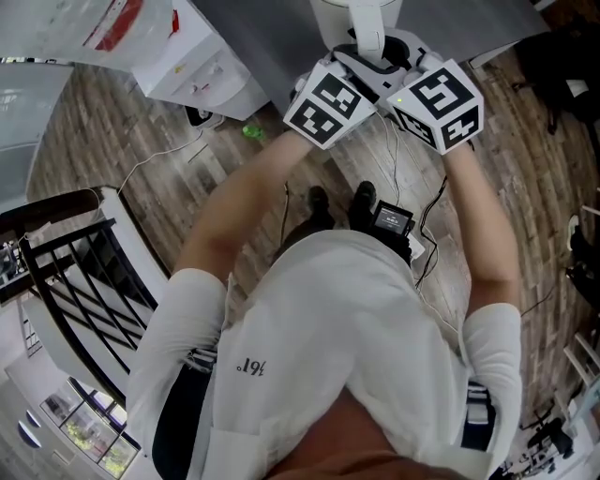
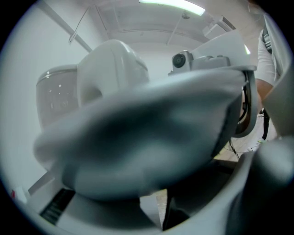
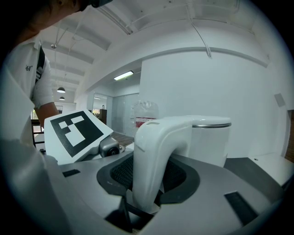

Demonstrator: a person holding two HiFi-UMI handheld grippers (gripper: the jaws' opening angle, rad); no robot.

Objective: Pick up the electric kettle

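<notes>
The white electric kettle (image 1: pixel 364 17) is at the top of the head view, with both grippers meeting at its handle (image 1: pixel 369 42). In the right gripper view the curved white handle (image 3: pixel 154 156) stands between the two black pads, and my right gripper (image 3: pixel 149 176) is shut on it; the kettle body (image 3: pixel 209 140) is just behind. My left gripper (image 1: pixel 352 67) comes in from the left, its marker cube (image 1: pixel 328 103) beside the right one (image 1: pixel 441 103). Its own view is mostly filled by a blurred grey mass, with the kettle (image 2: pixel 108 64) beyond, so its grip is hidden.
A grey tabletop (image 1: pixel 272 42) lies under the kettle. On the wooden floor there is a white cabinet (image 1: pixel 197 66), a small green thing (image 1: pixel 251 131), a black box with cables (image 1: pixel 392 220) by the person's feet, and a black railing (image 1: pixel 84 272) at the left.
</notes>
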